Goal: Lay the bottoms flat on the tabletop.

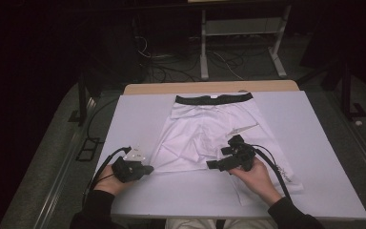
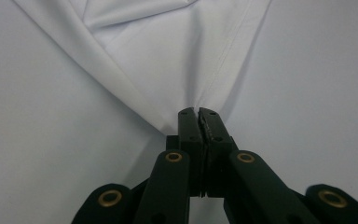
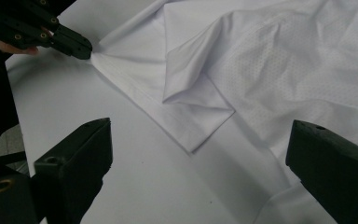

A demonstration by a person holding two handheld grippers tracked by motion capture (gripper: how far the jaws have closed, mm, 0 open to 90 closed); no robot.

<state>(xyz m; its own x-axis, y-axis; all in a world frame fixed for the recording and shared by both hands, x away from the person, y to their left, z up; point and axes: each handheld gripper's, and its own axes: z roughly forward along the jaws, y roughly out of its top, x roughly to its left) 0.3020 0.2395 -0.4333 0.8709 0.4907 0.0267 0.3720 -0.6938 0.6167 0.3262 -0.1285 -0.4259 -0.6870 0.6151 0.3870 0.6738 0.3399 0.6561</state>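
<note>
White shorts point(image 1: 205, 124) with a black waistband point(image 1: 213, 99) lie flat on the white-covered table, waistband at the far side. My left gripper point(image 1: 147, 169) is at the near left corner of the left leg, and its jaws are shut on the hem of the shorts point(image 2: 168, 46), the cloth pulled into a taut point at my left gripper point(image 2: 198, 114). My right gripper point(image 1: 218, 158) hovers over the near middle of the shorts with its jaws wide apart and nothing between them. In the right gripper view, a folded flap of the shorts point(image 3: 196, 93) lies ahead of my right gripper point(image 3: 200, 144), and the left gripper point(image 3: 74, 46) pinches the corner at upper left.
The white table cover point(image 1: 314, 157) has bare room to the right and left of the shorts. A wooden table edge point(image 1: 209, 87) shows at the far side. Beyond it stand a metal frame point(image 1: 240, 43) and loose cables on the dark floor.
</note>
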